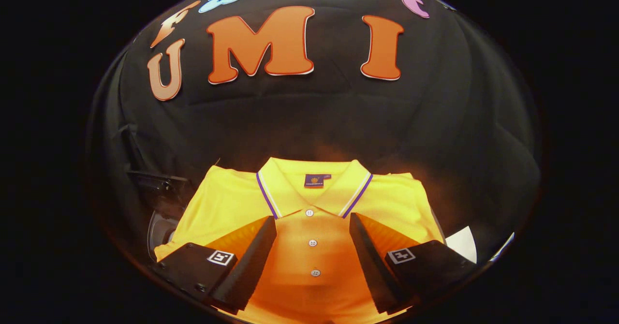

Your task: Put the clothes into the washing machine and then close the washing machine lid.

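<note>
Centrally, a yellow polo shirt (309,208) lies spread flat in the lower middle of the frame, collar toward the booth wall and front placket facing up. Its collar is trimmed with purple and white stripes along the edges, and three small pale buttons run down the placket between the fingers. Inside the neck sits a small dark blue label (316,180) with an orange emblem; its writing is too small to read.

The gripper (313,225) hovers over the shirt's chest with its fingers spread wide apart, one to each side of the placket, and nothing is held between them. Whether the fingertips (263,237) touch the fabric cannot be told. Each finger body carries a small square black-and-white marker (220,257).

At the lower left of the frame, beside the shirt's sleeve, a dark machine part (159,188) with a rounded grey rim beneath it shows; what it contains cannot be seen. At the lower right, just past the other sleeve, a white sheet corner (462,244) pokes out. Behind everything hangs the black cloth wall (435,121).
</note>
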